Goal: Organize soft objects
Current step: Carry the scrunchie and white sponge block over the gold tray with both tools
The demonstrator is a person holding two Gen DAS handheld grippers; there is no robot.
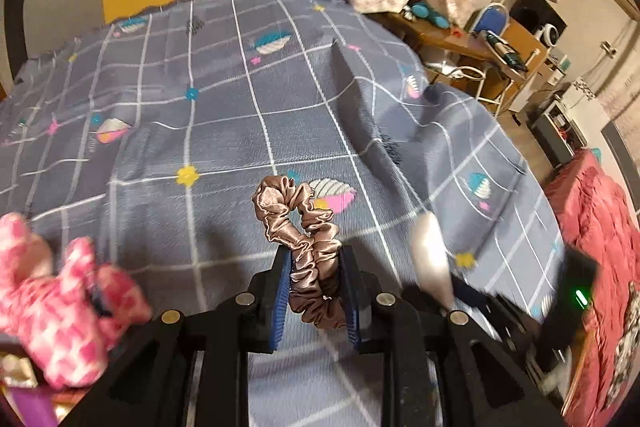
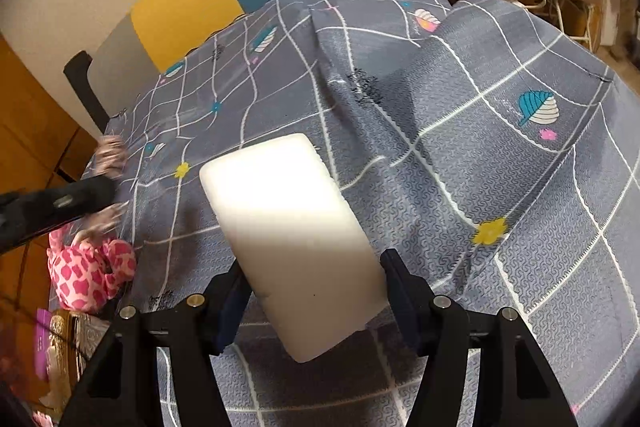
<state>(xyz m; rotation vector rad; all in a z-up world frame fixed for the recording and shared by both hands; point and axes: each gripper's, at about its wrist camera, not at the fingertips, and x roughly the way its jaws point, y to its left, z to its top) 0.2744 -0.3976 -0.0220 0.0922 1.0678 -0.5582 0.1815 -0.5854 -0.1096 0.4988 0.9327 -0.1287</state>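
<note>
A grey checked bedsheet (image 1: 248, 99) covered the work surface. Above its middle, the right gripper (image 2: 312, 291) clenched a white foam block (image 2: 288, 239), tilted. At the sheet's left edge lay a pink plush toy (image 1: 60, 291). Near it, the left gripper (image 1: 314, 291) pinched a brown satin scrunchie (image 1: 300, 227). Both holds looked secure; lowering each item slowly beside the plush would likely keep the soft things grouped.

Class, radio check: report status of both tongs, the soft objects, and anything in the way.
Left tongs shut on satin scrunchie. Right tongs shut on white sponge block. Pink plush toy lies at cloth edge, left. Nothing blocking the checked cloth.
</note>
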